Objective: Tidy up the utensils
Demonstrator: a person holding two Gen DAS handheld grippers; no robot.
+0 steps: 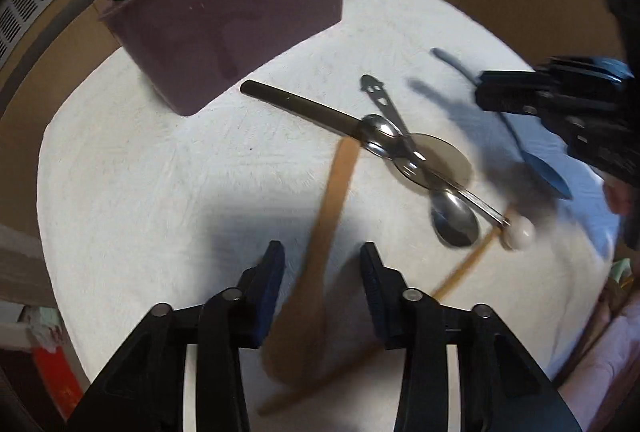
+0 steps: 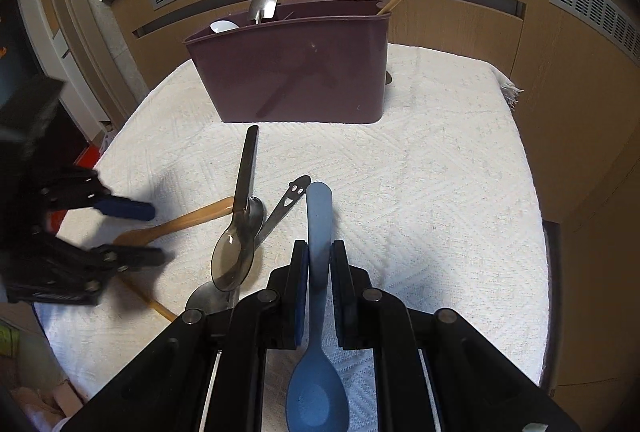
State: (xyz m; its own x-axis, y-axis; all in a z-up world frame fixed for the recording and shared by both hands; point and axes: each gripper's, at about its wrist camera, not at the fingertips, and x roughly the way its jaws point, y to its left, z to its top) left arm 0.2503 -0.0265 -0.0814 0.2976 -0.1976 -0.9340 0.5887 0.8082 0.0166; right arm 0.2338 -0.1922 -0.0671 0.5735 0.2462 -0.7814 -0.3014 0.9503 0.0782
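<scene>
**Blue spoon gripped, wooden spoon straddled before the maroon caddy**

Left wrist view: The left gripper (image 1: 322, 252) is seen with its jaws apart, straddling the light-brown wooden spoon (image 1: 316, 272); the blue pads are not pressed on it. The wooden spoon is blurred, so it cannot be told whether it rests on the white textured cloth (image 1: 160, 172) that covers the bench. The dark maroon plastic utensil caddy (image 1: 240, 24) stands beyond, upper left. In front of the caddy a heap is seen: a smoky translucent plastic spoon with a dark handle (image 1: 304, 108) laid across shiny metal spoons (image 1: 454, 216). A thin wooden chopstick (image 1: 460, 272) lies nearer than the heap.

Right wrist view: The right gripper (image 2: 319, 252) is closed on the handle of the matte blue plastic spoon (image 2: 319, 392), whose handle end points toward the caddy (image 2: 292, 80). A metal utensil, a white spoon and a wooden stick are seen standing inside the caddy.
</scene>
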